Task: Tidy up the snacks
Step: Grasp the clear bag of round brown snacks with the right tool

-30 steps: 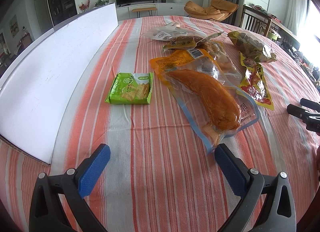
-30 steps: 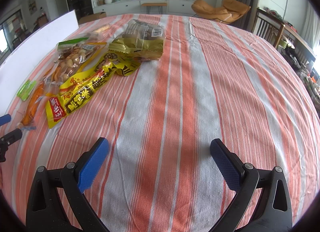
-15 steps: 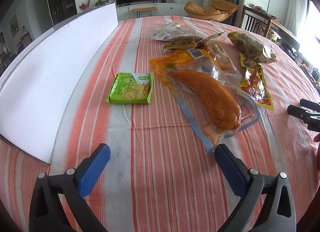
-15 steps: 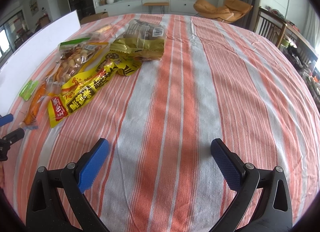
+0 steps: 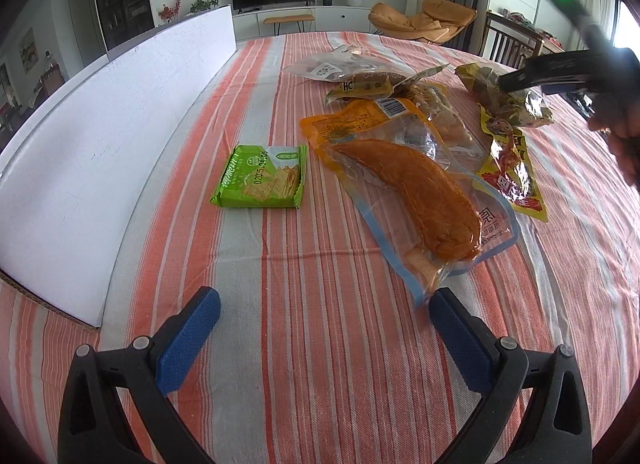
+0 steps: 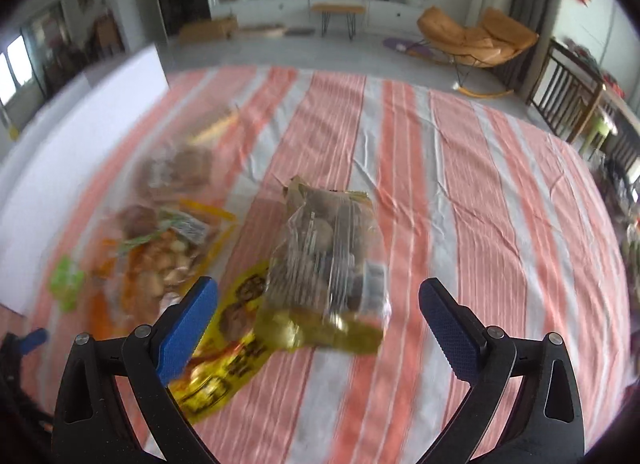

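Left gripper [image 5: 324, 312]: low, level, jaws spread wide, nothing between the blue pads [image 5: 188, 338]. Right gripper [image 6: 318, 304]: raised, tilted downward, jaws likewise wide apart, empty. Hand [image 5: 622, 132] grips its handle.

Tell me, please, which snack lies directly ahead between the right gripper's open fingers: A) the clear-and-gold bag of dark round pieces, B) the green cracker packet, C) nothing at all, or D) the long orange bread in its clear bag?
A: in the right wrist view the clear-and-gold bag sits centred ahead of the open right gripper, not yet gripped.
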`<action>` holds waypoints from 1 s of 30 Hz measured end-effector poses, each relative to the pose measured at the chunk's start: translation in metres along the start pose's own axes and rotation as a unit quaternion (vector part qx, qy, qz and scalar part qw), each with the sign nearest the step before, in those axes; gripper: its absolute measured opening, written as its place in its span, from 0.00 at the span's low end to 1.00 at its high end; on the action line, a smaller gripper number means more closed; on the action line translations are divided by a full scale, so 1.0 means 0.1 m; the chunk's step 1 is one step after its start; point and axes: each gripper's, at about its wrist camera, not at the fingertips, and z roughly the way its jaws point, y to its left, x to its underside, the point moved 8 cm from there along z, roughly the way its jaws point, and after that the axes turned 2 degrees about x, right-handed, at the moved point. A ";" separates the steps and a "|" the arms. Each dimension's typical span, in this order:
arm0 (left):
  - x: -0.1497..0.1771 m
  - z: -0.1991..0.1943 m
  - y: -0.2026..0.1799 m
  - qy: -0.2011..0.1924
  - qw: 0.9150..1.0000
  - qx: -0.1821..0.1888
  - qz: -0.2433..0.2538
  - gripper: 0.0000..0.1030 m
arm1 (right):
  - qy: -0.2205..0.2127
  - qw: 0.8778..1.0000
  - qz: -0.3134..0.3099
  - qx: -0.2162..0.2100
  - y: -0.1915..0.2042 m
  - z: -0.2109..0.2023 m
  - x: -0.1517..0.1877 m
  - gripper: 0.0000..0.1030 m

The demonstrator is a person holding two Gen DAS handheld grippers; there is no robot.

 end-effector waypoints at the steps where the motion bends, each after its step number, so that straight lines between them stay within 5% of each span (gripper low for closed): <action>1: 0.00 0.00 0.00 0.000 1.000 0.000 0.000 1.00 | 0.019 0.999 -0.018 0.023 0.01 0.14 -0.03 0.98; 4: 0.00 0.00 0.00 0.000 1.000 0.000 0.000 1.00 | 0.047 0.999 -0.008 0.026 -0.08 0.35 -0.01 0.96; 5: 0.00 0.00 0.00 0.000 1.000 0.000 0.000 1.00 | 0.049 0.999 0.006 0.010 -0.10 0.36 0.00 0.89; 6: 0.00 0.00 0.00 0.000 1.000 0.000 0.000 1.00 | 0.050 0.998 0.030 -0.016 -0.14 0.36 0.02 0.68; 7: 0.00 0.00 0.00 0.000 1.000 0.000 0.000 1.00 | 0.050 0.997 0.049 -0.035 -0.17 0.33 0.05 0.67; 14: 0.00 0.00 0.00 0.000 1.000 0.000 0.000 1.00 | -0.027 0.999 0.039 -0.004 -0.39 -0.31 0.46 0.68; 18: 0.01 -0.01 0.01 0.000 1.000 -0.003 0.000 1.00 | -0.034 0.998 0.048 0.036 -0.56 -0.57 1.11 0.68; 21: 0.01 -0.01 0.01 0.000 1.000 -0.003 0.000 1.00 | -0.033 0.997 0.071 0.026 -0.54 -0.59 1.47 0.71; 25: 0.01 -0.01 0.01 0.000 1.000 -0.003 0.000 1.00 | -0.065 0.994 0.090 0.025 -0.52 -0.59 1.56 0.87; 30: 0.01 -0.01 0.01 -0.001 1.000 -0.002 0.000 1.00 | -0.048 0.993 0.107 0.012 -0.46 -0.39 1.58 0.90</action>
